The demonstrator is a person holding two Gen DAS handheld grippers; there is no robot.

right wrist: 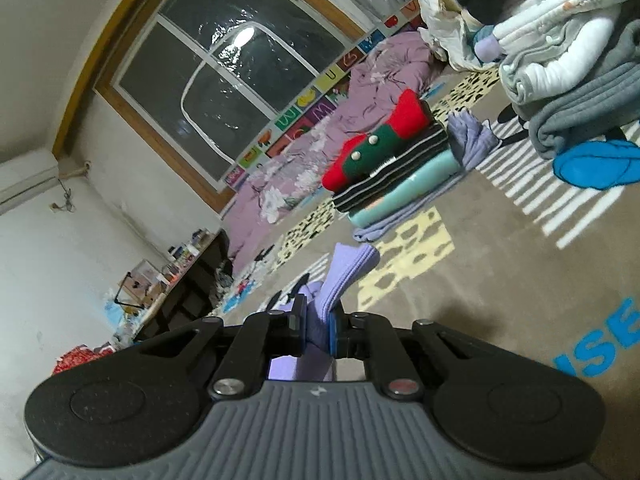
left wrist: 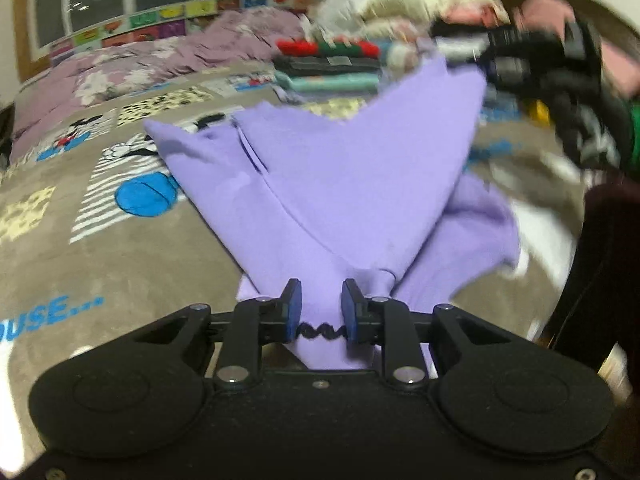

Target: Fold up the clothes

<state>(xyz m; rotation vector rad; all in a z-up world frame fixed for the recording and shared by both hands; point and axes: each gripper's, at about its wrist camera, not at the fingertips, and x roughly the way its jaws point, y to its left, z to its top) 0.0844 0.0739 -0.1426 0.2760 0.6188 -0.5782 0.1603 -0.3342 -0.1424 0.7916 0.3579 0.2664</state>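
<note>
We hold lilac garment (left wrist: 340, 184) above bed blanket (left wrist: 120, 280): left tongs (left wrist: 320, 306) parted, cloth bunched between pads; right tongs (right wrist: 318, 322) clenched on far corner, fabric stretched between both.

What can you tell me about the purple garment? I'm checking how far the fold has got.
The purple garment is plain lilac, soft knit-looking cloth with a visible seam. It is partly lifted and bunched, not flat: one end gathers between the left claw pads, which show gaps beside the cloth, and another ribbed edge is pinched in the right claw. Its lower folds rest on the grey cartoon-print blanket.
</note>
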